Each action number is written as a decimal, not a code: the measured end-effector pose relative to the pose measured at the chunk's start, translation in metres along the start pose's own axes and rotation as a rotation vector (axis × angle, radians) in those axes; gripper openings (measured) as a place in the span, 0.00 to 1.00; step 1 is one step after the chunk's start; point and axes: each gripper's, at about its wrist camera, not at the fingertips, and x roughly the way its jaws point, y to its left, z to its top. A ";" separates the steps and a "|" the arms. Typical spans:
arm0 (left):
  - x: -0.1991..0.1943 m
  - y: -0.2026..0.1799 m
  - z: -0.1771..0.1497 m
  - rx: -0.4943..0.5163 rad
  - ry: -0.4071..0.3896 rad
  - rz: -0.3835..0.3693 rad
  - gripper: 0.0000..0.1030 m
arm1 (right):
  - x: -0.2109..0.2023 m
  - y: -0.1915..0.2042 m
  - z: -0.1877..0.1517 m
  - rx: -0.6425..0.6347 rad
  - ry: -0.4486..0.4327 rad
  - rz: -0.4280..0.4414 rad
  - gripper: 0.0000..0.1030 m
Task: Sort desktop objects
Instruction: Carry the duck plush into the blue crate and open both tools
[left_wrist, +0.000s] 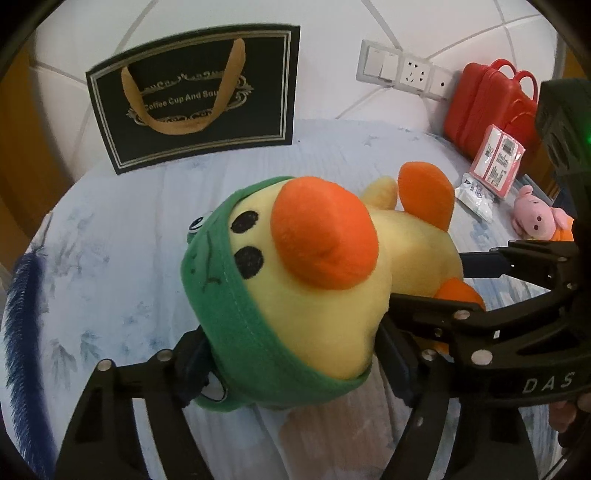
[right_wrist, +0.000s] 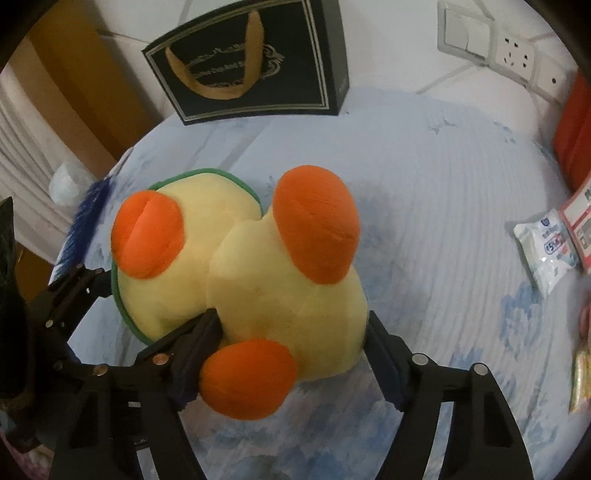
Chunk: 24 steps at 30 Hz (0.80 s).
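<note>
Both grippers are clamped on the same plush duck (left_wrist: 332, 280), which lies on its back on the blue patterned cloth (left_wrist: 122, 258) covering the table, toward its near edge. The left gripper (left_wrist: 295, 365) has its fingers pressed into the hooded head, one pad against the green hood (left_wrist: 221, 332) and the other under the yellow cheek; the right gripper (right_wrist: 291, 350) squeezes the body just above one orange foot (right_wrist: 247, 380), its pads denting the plush on both sides. The duck's long axis runs from left gripper to right gripper, head to feet, so each hand holds one end and neither is nearer; the coming lift, as I judge it, depends on both rising together along that line. Farther out, toward the right edge, sit a small pink plush pig (left_wrist: 535, 218), a white wipes packet (left_wrist: 476, 199) and a red-and-white carton (left_wrist: 498, 162), with a red case (left_wrist: 487, 103) behind them against the wall. At the far edge stands a black gift bag (left_wrist: 195, 96) with a tan handle. A blue feather (left_wrist: 22, 314) lies along the left edge. The pig is partly cut off by the right gripper's frame, the duck's underside is hidden, and where the duck is meant to go cannot be made out.
</note>
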 end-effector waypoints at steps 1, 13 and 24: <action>-0.004 -0.001 -0.001 0.003 -0.007 0.007 0.74 | -0.002 0.001 -0.001 -0.005 -0.007 0.003 0.72; -0.094 -0.017 0.012 0.030 -0.171 0.061 0.74 | -0.086 0.027 -0.001 -0.071 -0.170 0.007 0.71; -0.228 -0.098 0.019 0.134 -0.404 0.041 0.75 | -0.241 0.035 -0.043 -0.080 -0.402 -0.071 0.71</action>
